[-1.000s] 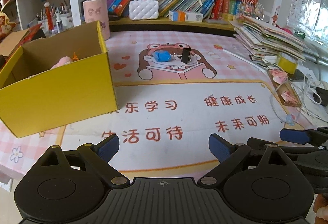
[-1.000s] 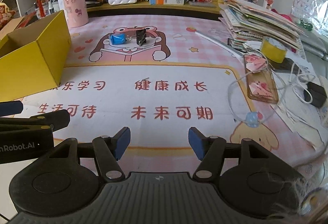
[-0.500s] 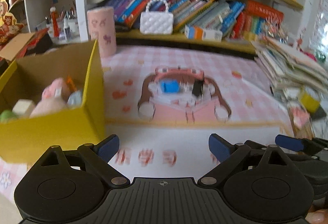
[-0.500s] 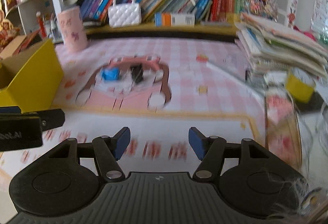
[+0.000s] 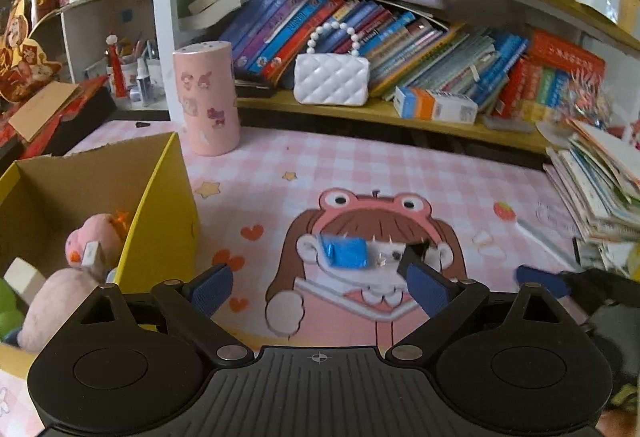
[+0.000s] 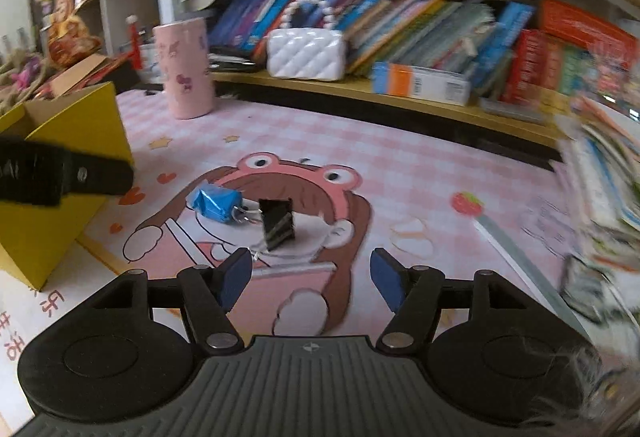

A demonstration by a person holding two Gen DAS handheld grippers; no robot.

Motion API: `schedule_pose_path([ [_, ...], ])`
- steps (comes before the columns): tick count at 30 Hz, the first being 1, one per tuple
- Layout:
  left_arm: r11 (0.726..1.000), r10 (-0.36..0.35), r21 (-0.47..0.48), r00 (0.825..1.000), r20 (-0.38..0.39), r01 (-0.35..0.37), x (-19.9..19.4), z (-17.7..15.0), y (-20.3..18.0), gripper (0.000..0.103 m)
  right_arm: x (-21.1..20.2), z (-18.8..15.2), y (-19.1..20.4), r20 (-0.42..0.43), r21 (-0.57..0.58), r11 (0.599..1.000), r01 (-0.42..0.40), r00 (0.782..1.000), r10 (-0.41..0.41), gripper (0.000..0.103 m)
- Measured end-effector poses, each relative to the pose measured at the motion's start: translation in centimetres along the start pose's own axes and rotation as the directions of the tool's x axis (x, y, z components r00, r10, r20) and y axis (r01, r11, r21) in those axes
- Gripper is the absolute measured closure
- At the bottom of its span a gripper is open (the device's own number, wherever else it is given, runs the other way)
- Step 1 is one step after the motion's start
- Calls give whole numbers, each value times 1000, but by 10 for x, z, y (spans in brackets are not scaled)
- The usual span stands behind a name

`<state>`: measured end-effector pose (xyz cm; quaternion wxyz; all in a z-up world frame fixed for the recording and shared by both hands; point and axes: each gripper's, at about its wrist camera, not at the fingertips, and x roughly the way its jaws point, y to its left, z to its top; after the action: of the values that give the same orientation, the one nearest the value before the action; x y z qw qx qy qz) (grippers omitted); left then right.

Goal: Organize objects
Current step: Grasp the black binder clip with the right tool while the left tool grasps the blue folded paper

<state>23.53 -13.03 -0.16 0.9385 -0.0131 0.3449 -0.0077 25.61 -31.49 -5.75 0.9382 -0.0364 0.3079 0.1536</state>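
With both my left gripper (image 5: 320, 287) and right gripper (image 6: 311, 279) spread and empty, I should lower the right squarely over the black clip (image 6: 277, 223) beside the blue packet (image 6: 214, 204) on the mat (image 6: 400, 173), closing across its body.

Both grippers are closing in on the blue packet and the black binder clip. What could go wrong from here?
1. The blue packet and black binder clip lie close together, seemingly touching at the clip's wire handles, so grabbing one may drag the other.
2. The left gripper and right gripper, both open, aim at the same spot and could collide.
3. The yellow box sits close on the left; a carry could clip its wall.
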Motion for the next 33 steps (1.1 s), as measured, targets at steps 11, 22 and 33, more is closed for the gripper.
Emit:
schedule_pose_path([
  [11, 997, 77, -30, 997, -31, -78, 16, 9, 4, 7, 9, -3, 0, -27, 32, 996, -81, 996, 82, 39],
  [22, 992, 118, -42, 993, -31, -120, 26, 12, 9, 7, 47, 13, 18, -62, -89, 985, -148, 988, 143, 42],
  [33, 983, 158, -85, 987, -27, -160, 52, 35, 19, 8, 103, 34, 38, -110, -161, 975, -154, 984, 138, 65],
])
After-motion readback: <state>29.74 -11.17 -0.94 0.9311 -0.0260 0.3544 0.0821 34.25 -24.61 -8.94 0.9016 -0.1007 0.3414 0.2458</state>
